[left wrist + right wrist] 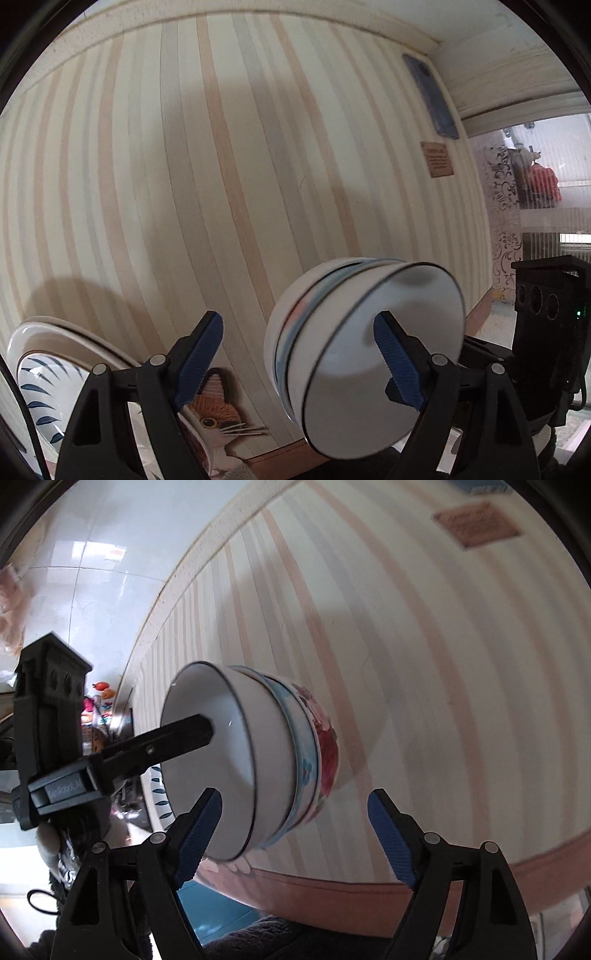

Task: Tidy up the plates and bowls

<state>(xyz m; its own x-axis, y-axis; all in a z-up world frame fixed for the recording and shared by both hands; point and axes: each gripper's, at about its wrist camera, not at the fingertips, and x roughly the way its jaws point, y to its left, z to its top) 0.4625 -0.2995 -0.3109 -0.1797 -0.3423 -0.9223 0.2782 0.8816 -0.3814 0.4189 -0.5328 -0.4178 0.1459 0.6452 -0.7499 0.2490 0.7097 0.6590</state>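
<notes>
A stack of nested bowls (365,354) stands on the striped table; the top bowl is white with a dark rim, and a blue-banded and a flowered bowl (325,746) sit under it. My left gripper (299,354) is open, with its right finger (397,363) inside the top bowl and its left finger outside. That finger also shows reaching into the bowl in the right wrist view (177,738). My right gripper (295,834) is open and empty, just in front of the stack. A plate with blue leaf marks (48,387) lies at the lower left.
The striped tablecloth (221,166) covers the table. A blue phone (432,96) and a small brown card (437,159) lie at its far right. A cat-pattern plate or mat (218,417) lies beside the leaf plate. The table's brown edge (369,893) runs below my right gripper.
</notes>
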